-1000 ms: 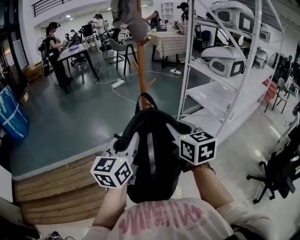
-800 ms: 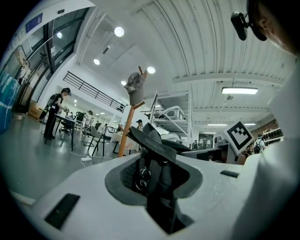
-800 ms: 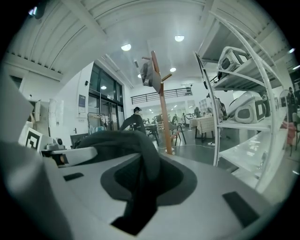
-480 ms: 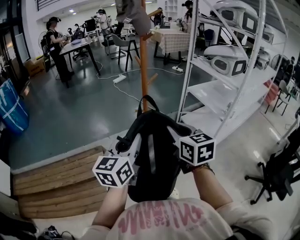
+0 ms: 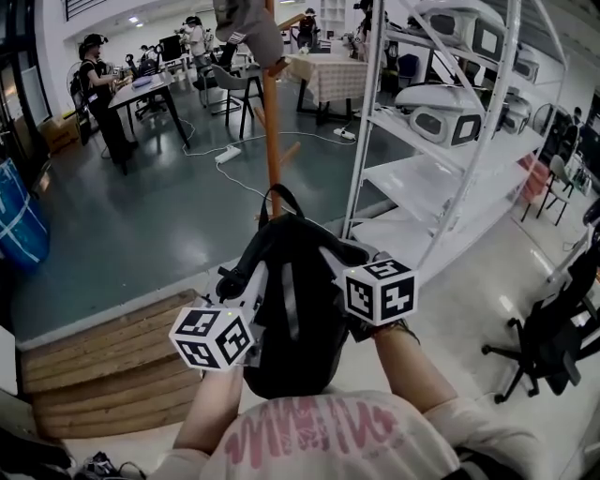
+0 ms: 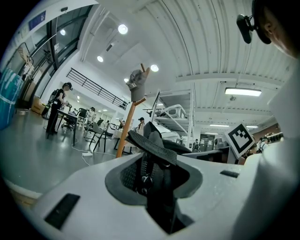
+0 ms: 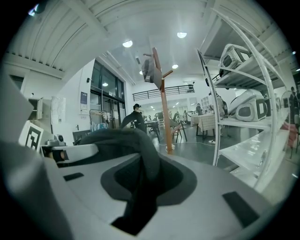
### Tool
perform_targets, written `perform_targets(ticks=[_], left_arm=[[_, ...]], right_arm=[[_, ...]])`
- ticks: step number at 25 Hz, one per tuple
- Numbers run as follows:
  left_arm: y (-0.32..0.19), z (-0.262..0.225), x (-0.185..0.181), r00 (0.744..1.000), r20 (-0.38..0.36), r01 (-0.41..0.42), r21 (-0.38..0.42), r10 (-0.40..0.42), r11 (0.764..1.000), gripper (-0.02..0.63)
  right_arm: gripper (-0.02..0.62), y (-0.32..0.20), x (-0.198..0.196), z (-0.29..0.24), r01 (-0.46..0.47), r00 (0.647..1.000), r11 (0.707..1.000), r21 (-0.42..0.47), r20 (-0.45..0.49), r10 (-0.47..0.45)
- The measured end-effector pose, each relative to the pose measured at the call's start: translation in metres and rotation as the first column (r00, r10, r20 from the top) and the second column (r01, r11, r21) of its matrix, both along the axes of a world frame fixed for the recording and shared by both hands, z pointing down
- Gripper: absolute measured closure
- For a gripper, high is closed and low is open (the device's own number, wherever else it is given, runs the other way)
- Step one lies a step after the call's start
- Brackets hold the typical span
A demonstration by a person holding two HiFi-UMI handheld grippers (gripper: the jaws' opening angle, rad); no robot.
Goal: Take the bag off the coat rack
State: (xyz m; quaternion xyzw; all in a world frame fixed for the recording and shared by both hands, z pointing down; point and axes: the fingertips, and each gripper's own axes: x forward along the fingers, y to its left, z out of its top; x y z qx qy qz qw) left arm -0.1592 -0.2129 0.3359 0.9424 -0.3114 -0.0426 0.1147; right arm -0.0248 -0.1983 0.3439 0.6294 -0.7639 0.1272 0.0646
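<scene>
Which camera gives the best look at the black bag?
The head view: it shows nearly the whole bag, handle loop to bottom. The left gripper view shows only a webbed strap and zipper, the right gripper view only a dark strap.

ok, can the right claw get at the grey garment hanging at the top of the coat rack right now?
Probably not. The right claw is shut on a strap of the black bag, so it is occupied. The grey garment hangs high on the coat rack, which stands well beyond the bag.

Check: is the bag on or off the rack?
Off: bag held by left gripper and right gripper, clear of the coat rack.
</scene>
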Motion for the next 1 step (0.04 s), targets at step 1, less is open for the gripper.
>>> perform_targets(ticks=[1], left_arm=[[-0.0002, -0.0007, -0.0015, 1.000, 0.001, 0.003, -0.001, -0.003, 1.000, 0.514]], right_arm=[[0.509, -0.0002, -0.0002, -0.0011, 0.003, 1.000, 1.000, 0.000, -0.002, -0.003]])
